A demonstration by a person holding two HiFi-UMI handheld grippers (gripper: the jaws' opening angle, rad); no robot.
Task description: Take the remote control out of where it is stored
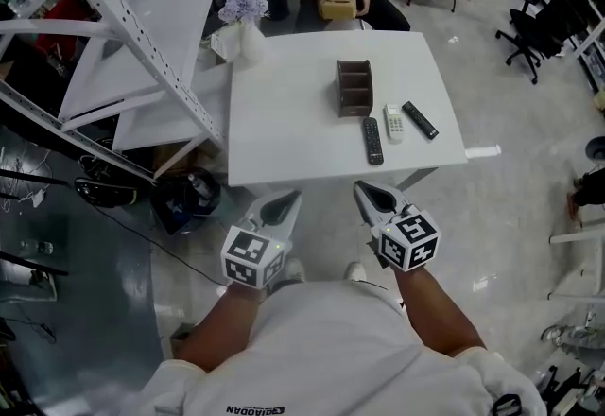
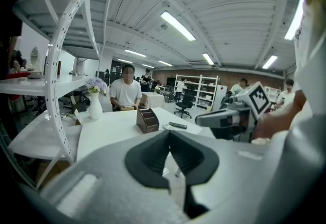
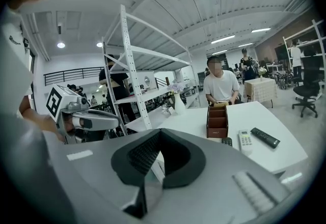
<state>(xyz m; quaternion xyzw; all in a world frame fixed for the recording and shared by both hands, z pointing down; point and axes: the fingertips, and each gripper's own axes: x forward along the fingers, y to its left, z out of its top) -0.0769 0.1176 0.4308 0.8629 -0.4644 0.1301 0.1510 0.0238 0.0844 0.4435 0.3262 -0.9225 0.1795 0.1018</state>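
Remote controls (image 1: 393, 123) lie on the table (image 1: 284, 112) beside the seemingly empty organizer (image 1: 354, 88), removal apparently complete; left claw (image 1: 288, 201) and right claw (image 1: 364, 190), clenched empty, hang well short of it.

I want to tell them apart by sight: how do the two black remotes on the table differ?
The left black remote lies nearly straight, in front of the organizer; the right black remote lies slanted, off to the organizer's side. The left one reaches nearer the front edge of the table. The white remote separates them. Both lie flat on the table, outside the organizer.
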